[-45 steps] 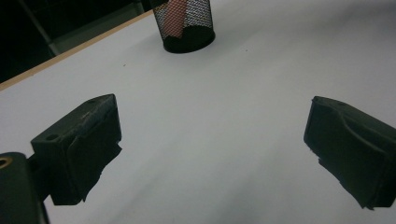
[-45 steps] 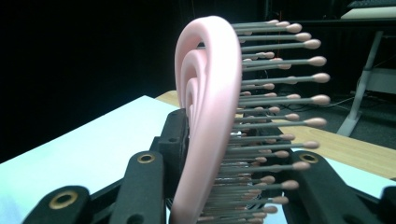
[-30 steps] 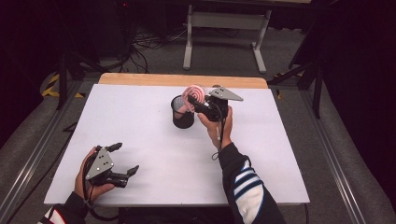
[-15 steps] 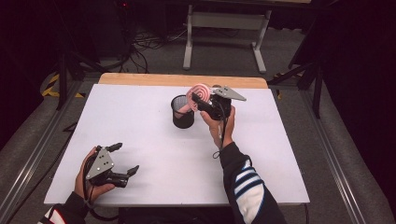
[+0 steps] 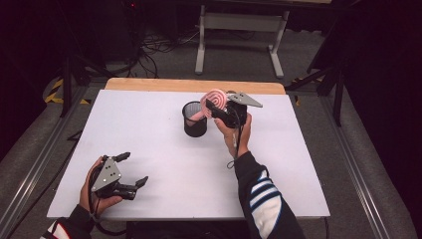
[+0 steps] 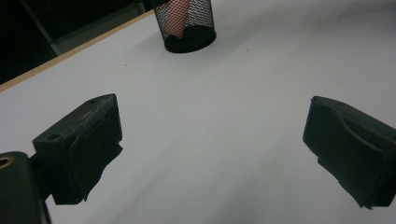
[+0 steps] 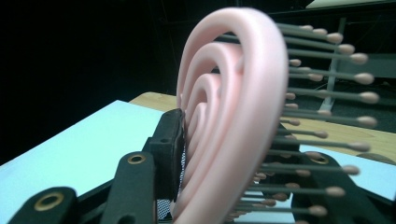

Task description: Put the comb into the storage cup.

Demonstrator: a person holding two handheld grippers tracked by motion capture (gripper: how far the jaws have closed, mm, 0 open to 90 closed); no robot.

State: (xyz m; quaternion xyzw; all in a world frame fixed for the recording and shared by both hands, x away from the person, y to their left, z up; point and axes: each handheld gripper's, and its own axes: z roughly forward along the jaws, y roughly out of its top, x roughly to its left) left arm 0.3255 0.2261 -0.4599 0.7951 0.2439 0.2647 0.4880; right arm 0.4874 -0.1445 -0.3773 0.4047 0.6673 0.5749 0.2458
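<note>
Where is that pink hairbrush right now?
In the high view the pink hairbrush is near the table's far middle, its handle down in the black mesh cup, its head between the jaws of the right gripper, which have just been opening.

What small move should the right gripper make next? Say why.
Probably finish opening and back away. The pink hairbrush already stands handle-down in the black mesh cup, and the right gripper, its jaws just opening, brackets the brush head; whether a pad touches it is unclear.
</note>
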